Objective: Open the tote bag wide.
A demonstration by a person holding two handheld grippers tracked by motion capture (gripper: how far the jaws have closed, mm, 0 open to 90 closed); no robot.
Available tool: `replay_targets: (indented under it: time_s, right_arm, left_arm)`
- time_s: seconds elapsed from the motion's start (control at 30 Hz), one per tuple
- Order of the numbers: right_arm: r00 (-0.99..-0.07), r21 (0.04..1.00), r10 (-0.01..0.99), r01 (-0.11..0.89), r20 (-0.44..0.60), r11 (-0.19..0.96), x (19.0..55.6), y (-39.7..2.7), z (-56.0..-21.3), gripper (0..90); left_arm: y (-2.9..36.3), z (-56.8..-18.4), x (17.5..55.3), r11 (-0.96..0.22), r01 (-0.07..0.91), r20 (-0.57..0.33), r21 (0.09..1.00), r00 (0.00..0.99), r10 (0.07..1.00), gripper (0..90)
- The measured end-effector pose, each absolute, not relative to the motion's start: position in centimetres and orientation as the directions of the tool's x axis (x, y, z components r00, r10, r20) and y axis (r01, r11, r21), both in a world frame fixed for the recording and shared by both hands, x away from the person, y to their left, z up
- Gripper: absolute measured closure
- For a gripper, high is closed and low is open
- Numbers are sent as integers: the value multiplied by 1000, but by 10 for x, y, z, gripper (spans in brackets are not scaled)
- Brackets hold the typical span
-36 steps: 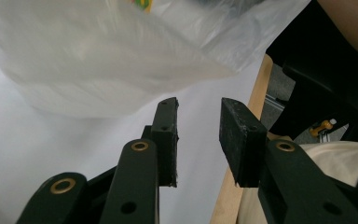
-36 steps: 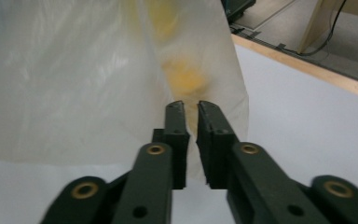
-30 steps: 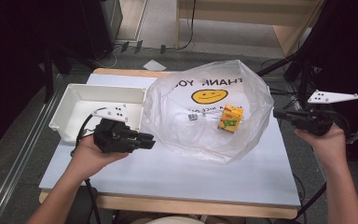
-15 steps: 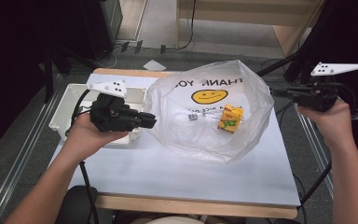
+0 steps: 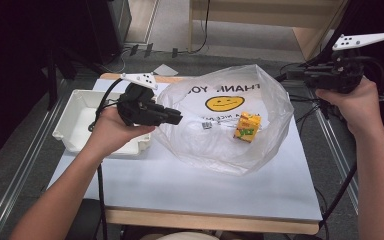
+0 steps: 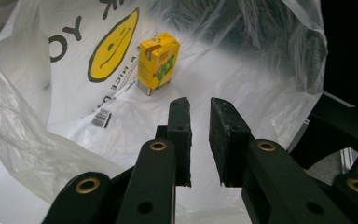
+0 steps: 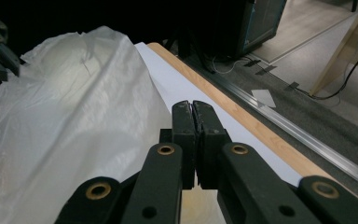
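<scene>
In the high view, the left hand-held gripper [image 5: 179,119] is seen at the near-left edge of the clear plastic bag [image 5: 220,150], its tip pointing into the bag's mouth. Compared with a second ago it has been lifted off the bench [image 5: 190,185] and brought up to the bag, with the white tray [image 5: 80,107] now beneath and behind it. The right hand-held gripper [image 5: 292,75] has been raised well above the bench; the bag's far-right edge lies just ahead of its tip, and the bag stands puffed up there. The yellow juice carton [image 5: 247,126] stands inside the bag, ahead of the left hand-held gripper and below and to the side of the right one; it has kept its place.

In the left gripper view, the jaws of the left hand-held gripper [image 6: 200,109] are spread only a little, having just been closing, and nothing is seen between them. The carton [image 6: 157,63] stands upright beyond them and slightly to their left, on the bag's lower sheet beside the printed smiley.

In the right gripper view, the jaws of the right hand-held gripper [image 7: 193,107] are pressed together. Whether a fold of film is caught between them cannot be told; the bag [image 7: 74,130] billows to their left.

The bag appears to be held open by the lift, so that the carton can be reached from the left.
</scene>
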State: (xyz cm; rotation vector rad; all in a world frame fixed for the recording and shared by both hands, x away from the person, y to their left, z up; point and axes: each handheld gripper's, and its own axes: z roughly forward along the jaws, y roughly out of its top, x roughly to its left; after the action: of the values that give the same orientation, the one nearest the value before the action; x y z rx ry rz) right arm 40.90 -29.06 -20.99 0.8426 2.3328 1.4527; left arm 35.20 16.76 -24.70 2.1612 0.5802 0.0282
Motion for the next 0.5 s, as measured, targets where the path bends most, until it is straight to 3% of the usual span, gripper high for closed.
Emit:
replay_targets:
  time_s: [0.37,0.5]
  right_arm:
    - [-862,895,504,257,43,363,401,-236,-166,893]
    - [-885,877,465,224,0,426,394,-209,-164,881]
  left_arm:
    - [153,-241,369,-515,401,-170,757,883,437,795]
    - [148,-242,373,-511,405,-175,758,881,439,794]
